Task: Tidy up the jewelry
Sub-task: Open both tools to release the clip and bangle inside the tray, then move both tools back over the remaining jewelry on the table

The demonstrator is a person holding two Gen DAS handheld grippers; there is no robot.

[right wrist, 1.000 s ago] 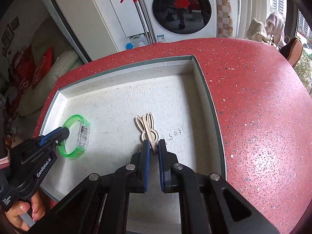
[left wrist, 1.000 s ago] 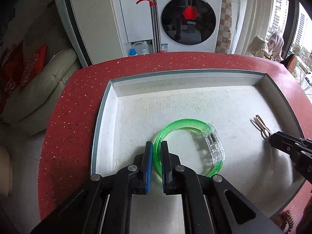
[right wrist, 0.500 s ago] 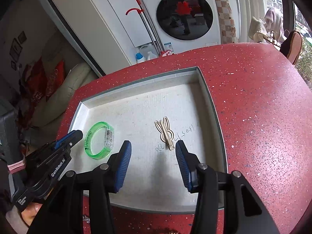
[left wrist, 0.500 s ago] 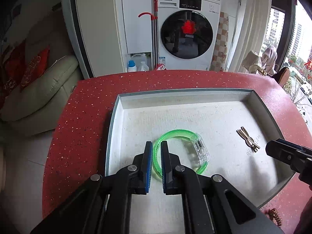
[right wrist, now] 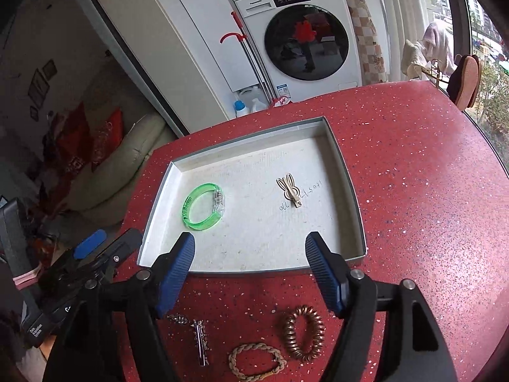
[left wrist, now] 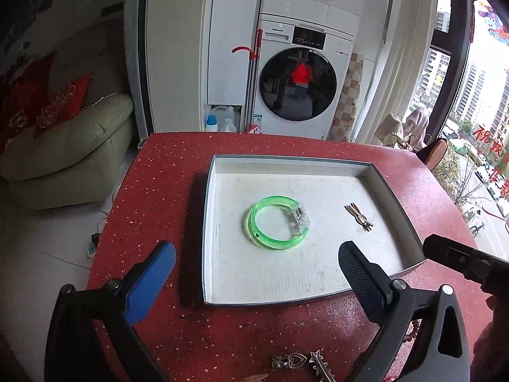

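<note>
A shallow white tray point(left wrist: 210, 222) point(right wrist: 356, 203) sits on the red speckled table. In it lie a green translucent bracelet point(left wrist: 259, 234) point(right wrist: 191, 203) and a gold rabbit-ear hair clip point(left wrist: 359, 218) point(right wrist: 291, 191). My left gripper point(left wrist: 254, 267) is open and empty, raised above the tray's near edge. My right gripper point(right wrist: 249, 261) is open and empty, also back over the near edge. On the table in front of the tray lie a coiled bronze hair tie point(right wrist: 303, 331), a braided tan bracelet point(right wrist: 256, 361), a rhinestone clip point(right wrist: 200, 340) and a heart charm point(left wrist: 294, 361).
The red table point(right wrist: 429, 207) extends wide to the right of the tray. A washing machine point(left wrist: 299, 86), a white cabinet and a cream sofa point(left wrist: 63, 146) stand beyond the table's far edge. A window is at the right.
Both grippers let go and opened: the left released the green bracelet, the right released the rabbit clip. Both pulled back and up from the tray, revealing the loose jewelry in front.
</note>
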